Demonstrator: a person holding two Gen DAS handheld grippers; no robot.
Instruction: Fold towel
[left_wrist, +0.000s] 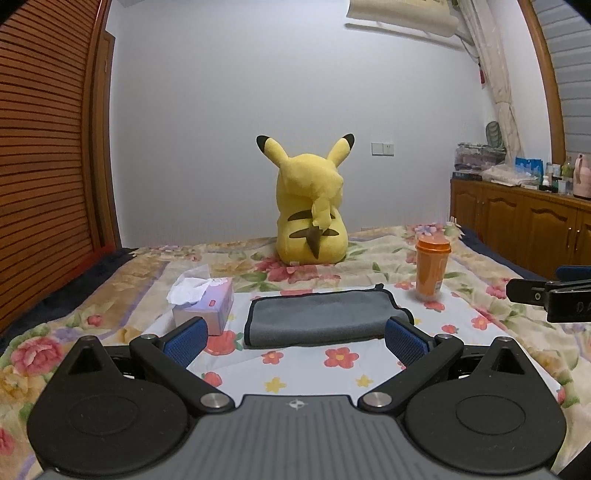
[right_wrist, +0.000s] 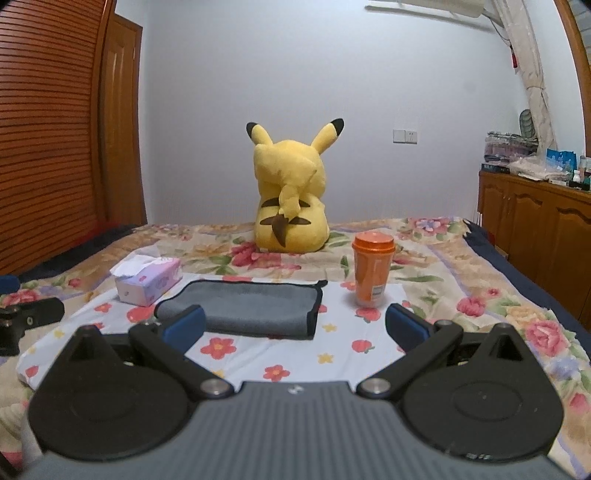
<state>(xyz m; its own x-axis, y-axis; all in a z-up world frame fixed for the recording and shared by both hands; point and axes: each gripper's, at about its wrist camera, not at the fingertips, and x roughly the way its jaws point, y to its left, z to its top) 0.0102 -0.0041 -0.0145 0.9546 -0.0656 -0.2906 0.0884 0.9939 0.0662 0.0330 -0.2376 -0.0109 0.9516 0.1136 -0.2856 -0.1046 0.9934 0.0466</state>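
Observation:
A grey towel (left_wrist: 321, 317) with a dark edge lies folded flat on the flowered sheet; it also shows in the right wrist view (right_wrist: 251, 304). My left gripper (left_wrist: 295, 339) is open and empty, held just in front of the towel, its blue pads either side of the towel's near edge. My right gripper (right_wrist: 293, 326) is open and empty, held in front of the towel's right end. The right gripper's side shows at the right edge of the left wrist view (left_wrist: 550, 295).
A tissue box (left_wrist: 205, 302) stands left of the towel. An orange lidded cup (left_wrist: 430, 269) stands to its right. A yellow plush toy (left_wrist: 314, 206) sits behind. A wooden cabinet (left_wrist: 524, 221) lines the right wall, a slatted wardrobe (left_wrist: 44, 147) the left.

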